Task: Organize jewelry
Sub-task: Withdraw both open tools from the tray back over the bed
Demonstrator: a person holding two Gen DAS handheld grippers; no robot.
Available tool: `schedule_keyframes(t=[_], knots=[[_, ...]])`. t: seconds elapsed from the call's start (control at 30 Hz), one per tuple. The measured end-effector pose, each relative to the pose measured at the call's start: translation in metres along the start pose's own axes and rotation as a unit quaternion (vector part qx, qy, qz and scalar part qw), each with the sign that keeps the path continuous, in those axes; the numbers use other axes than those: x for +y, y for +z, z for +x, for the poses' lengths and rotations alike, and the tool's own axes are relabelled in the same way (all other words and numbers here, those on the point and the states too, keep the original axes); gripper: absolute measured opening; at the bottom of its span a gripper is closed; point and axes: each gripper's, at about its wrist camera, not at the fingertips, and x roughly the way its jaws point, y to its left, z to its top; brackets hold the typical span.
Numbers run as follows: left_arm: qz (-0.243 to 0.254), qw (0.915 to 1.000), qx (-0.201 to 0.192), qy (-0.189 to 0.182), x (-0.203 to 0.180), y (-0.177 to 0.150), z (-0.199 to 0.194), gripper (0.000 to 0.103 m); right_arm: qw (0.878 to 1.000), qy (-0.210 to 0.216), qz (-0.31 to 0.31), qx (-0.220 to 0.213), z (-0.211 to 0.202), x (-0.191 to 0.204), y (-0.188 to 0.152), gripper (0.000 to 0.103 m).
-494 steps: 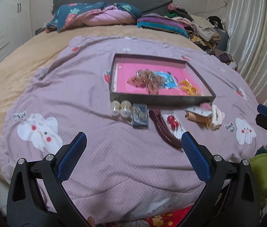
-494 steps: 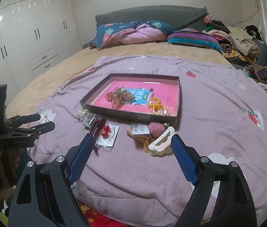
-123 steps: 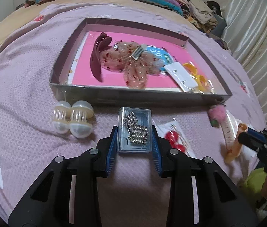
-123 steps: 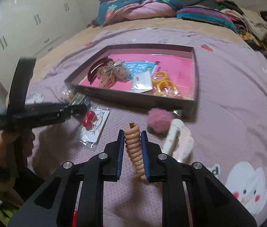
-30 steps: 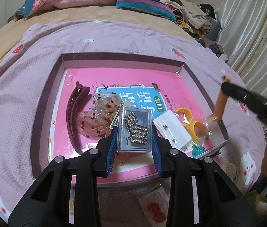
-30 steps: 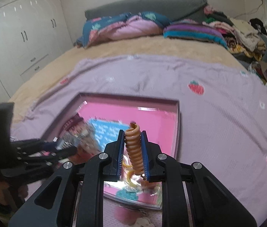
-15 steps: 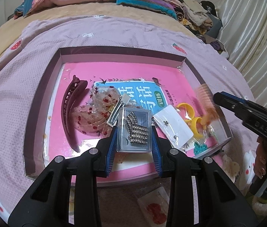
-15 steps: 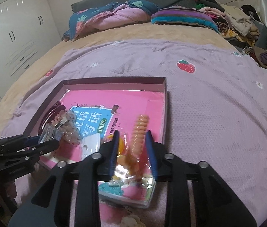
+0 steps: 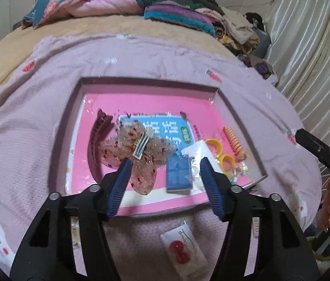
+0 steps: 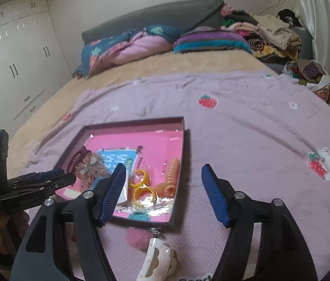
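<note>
A pink-lined tray lies on the purple blanket. In it are a maroon hair claw, a sheer bow clip, a small clear box of beads, an earring card, yellow rings and an orange spiral hair tie. My left gripper is open and empty just above the near part of the tray. My right gripper is open and empty above the tray's right end.
A packet of red cherry earrings lies on the blanket in front of the tray. A pink pompom and a white hair claw lie near the tray's right corner. Pillows and clothes lie at the bed's head.
My left gripper has opened and the bead box now lies in the tray. My right gripper has opened wide and the orange spiral hair tie lies in the tray.
</note>
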Motion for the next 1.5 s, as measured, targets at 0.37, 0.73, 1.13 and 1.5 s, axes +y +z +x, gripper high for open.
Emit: schedule_keyframes(t=[0.37, 0.73, 1.13, 1.5], knots=[[-0.024, 0.9965, -0.079, 0.012, 0.006, 0.015, -0.075, 0.088, 0.998, 0.012, -0.011, -0.056, -0.064, 0.015, 0.007, 0.081], [-0.035, 0.9933, -0.108, 0.023, 0.012, -0.001, -0.118, 0.093, 0.996, 0.028, -0.029, -0.084, -0.105, 0.034, 0.001, 0.081], [-0.032, 0.9932, -0.109, 0.026, 0.010, -0.027, -0.134, 0.093, 0.995, 0.029, -0.047, -0.082, -0.121, 0.047, -0.021, 0.081], [-0.025, 0.9949, -0.092, 0.032, 0.009, -0.053, -0.132, 0.093, 0.996, 0.025, -0.055, -0.060, -0.123, 0.050, -0.051, 0.081]])
